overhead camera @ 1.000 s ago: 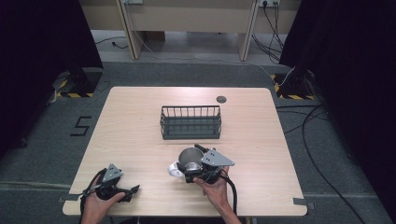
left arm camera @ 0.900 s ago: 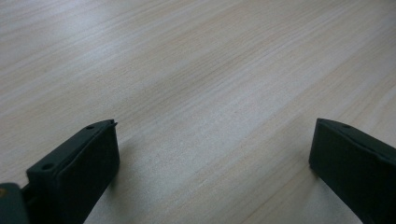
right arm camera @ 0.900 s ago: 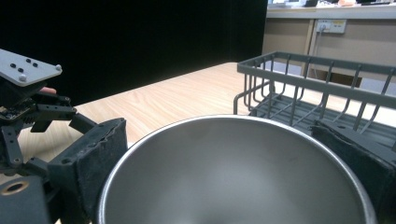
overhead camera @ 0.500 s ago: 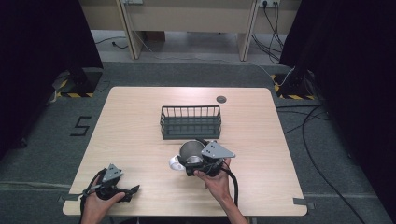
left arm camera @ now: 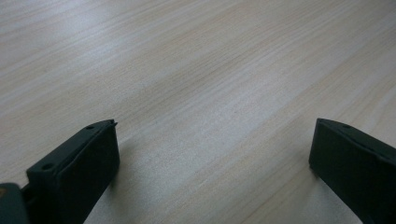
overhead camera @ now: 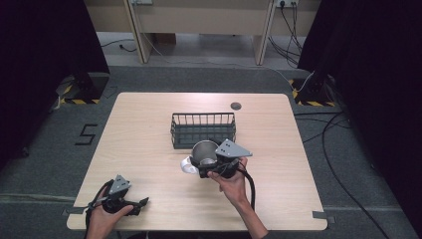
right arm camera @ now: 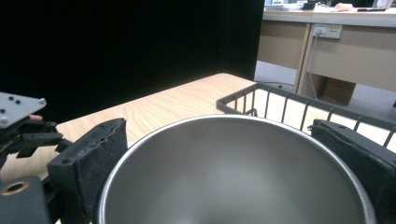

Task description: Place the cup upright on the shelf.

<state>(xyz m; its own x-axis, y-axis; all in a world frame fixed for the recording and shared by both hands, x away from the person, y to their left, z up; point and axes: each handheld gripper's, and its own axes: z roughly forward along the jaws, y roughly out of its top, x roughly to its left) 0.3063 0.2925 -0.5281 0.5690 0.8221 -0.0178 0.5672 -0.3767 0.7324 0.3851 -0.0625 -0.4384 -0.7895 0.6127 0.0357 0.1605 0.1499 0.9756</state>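
Silver bowl (right arm camera: pixel 233 172); dark, perhaps grey basket (overhead camera: pixel 203 128); pale wood-grain table (left arm camera: pixel 196 84).

Steel bowl (overhead camera: pixel 204 152): round, brushed metal, empty, mouth tipped toward the table's (overhead camera: pixel 149 129) near edge, just in front of the wire basket (overhead camera: pixel 203 128), by its right half. White object (overhead camera: pixel 188 166) touching the bowl's lower left, can't identify. Basket: dark, rectangular, upright, empty, mid-table.

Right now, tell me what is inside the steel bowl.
The steel bowl, held between the right gripper fingers, shows bare metal inside; its lowest part is cut off by the picture's edge. The wire basket stands behind it.
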